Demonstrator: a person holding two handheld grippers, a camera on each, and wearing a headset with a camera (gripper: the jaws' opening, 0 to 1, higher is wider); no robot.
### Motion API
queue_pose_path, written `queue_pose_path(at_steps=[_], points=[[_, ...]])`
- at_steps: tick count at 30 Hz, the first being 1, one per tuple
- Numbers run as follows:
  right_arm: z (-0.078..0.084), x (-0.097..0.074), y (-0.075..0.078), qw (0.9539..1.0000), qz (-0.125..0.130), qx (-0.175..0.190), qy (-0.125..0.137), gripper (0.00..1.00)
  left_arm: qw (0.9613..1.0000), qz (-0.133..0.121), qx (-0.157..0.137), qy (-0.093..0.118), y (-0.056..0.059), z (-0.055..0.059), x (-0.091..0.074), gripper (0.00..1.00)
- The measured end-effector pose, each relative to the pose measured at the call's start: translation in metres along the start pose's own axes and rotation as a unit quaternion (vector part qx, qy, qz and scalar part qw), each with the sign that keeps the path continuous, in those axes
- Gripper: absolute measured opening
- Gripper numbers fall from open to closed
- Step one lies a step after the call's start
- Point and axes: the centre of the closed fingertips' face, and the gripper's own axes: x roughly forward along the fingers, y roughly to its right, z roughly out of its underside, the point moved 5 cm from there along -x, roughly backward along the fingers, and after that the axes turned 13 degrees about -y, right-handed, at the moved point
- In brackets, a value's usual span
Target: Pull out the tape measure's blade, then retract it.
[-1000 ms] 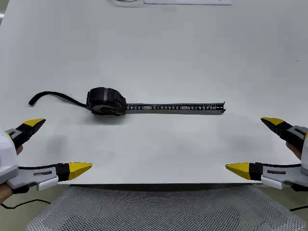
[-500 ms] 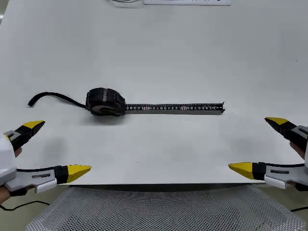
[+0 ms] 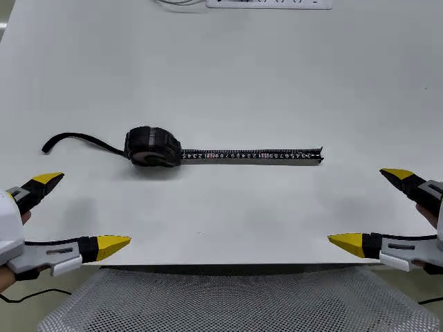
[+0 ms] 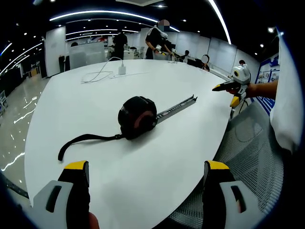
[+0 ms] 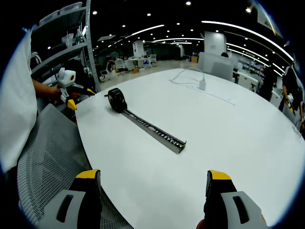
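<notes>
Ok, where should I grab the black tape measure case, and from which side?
Probably with the left claw, coming down from above onto the round black tape measure case, jaws across its near and far flat faces. It seems to stand upright, with the black strap leaving its left end and the extended blade its right, so both ends are obstructed.

We see a smooth, faintly glossy white table (image 3: 277, 83), a matt black plastic tape measure (image 3: 152, 146) and grey mesh chair fabric (image 3: 228, 301).
</notes>
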Motion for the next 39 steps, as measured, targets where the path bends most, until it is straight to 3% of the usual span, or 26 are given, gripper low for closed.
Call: queue_pose_path(at_steps=[9, 39], points=[[0.000, 0.000, 0.000, 1.0000, 0.000, 0.000, 0.001, 0.90, 1.0000, 0.000, -0.004, 0.001, 0.001, 0.000, 0.000, 0.98], [-0.005, 0.002, 0.001, 1.0000, -0.001, -0.005, 0.004, 0.90, 0.9997, -0.001, -0.018, 0.016, 0.009, -0.020, 0.020, 0.97]])
